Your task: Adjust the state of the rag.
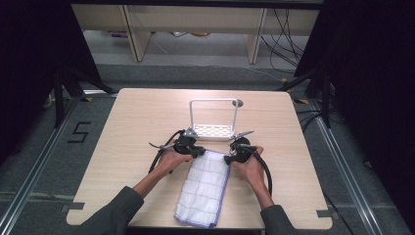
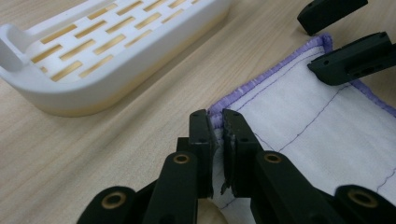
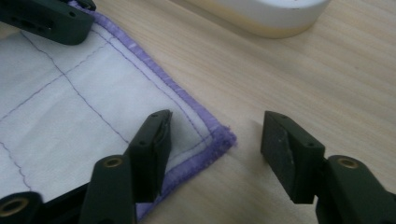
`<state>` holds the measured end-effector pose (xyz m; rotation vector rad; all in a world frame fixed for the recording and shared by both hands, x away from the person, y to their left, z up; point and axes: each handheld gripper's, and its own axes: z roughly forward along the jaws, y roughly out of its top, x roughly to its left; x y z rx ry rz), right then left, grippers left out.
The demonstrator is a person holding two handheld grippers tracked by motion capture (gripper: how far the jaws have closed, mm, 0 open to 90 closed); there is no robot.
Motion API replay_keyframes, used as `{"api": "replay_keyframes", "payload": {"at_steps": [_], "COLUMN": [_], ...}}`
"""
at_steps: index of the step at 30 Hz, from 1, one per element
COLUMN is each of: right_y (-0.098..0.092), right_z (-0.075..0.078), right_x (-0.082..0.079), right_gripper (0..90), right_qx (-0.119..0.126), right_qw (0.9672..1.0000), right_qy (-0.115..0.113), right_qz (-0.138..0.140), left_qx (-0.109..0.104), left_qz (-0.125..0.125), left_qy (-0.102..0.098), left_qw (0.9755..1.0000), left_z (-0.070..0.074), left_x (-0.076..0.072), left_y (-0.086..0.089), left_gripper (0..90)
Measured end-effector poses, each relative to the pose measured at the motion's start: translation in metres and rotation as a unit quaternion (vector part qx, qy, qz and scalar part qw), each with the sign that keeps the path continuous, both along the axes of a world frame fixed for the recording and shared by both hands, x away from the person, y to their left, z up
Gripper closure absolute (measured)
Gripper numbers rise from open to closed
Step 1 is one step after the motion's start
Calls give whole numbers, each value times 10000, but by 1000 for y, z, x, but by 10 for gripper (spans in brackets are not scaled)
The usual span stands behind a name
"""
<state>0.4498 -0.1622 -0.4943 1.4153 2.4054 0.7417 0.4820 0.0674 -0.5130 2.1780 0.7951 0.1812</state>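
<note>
One corner gripped, one left

Lying flat on table (image 1: 122,127), near front edge, just before rack (image 1: 213,131): cloth (image 1: 204,188). Pinching far-left corner: left gripper (image 2: 218,135), jaws closed on hem. Straddling far-right corner, jaws apart, not yet gripping: right gripper (image 3: 215,140).

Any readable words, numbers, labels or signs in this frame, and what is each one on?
"5": black mark on the grey floor, left of the table.
No text can be seen on the white cloth, the white slotted rack, or either hand-held gripper.
</note>
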Motion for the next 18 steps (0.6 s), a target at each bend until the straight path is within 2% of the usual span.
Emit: {"api": "replay_keyframes", "payload": {"at_steps": [1, 3, 5, 6, 9, 10, 11, 12, 13, 16, 18], "right_y": [-2, -2, 2, 2, 3, 3, 2, 2, 1, 0, 0], "right_z": [-1, -1, 0, 0, 0, 0, 0, 1, 2, 4, 7], "right_x": [1, -1, -3, -4, -4, -4, -3, -4, -4, -6, -7], "right_gripper": [458, 494, 598, 649, 760, 760, 815, 833, 842, 850, 853], "right_qx": [7, 21, 75, 101, 172, 172, 261, 303, 213, 253, 305], "right_qw": [9999, 10000, 10000, 9998, 9992, 9992, 9988, 9986, 9986, 9982, 9978], "right_qy": [-92, -77, -29, -66, -65, -65, -28, 14, -148, -214, -257], "right_qz": [63, 40, 55, 155, 349, 349, 412, 435, 463, 494, 533], "left_qx": [27, 37, 40, 74, 57, 57, 70, 37, 6, -62, -226], "left_qz": [-27, -23, -18, -39, -32, -32, -37, -10, 12, 23, 76], "left_qy": [-10, -38, -39, -39, -53, -53, -81, -76, -77, -123, -164], "left_qw": [10000, 10000, 10000, 10000, 10000, 10000, 9999, 10000, 10000, 9999, 9996], "left_z": [0, 0, 1, 1, 1, 1, 2, 2, 2, 6, 11], "left_x": [0, 0, -1, 0, -1, -1, -1, -2, -2, -3, -5], "left_y": [0, 0, -1, 0, -1, -1, 0, 0, 1, 2, 4], "left_gripper": [827, 829, 831, 832, 834, 835, 835, 836, 837, 839, 839]}}
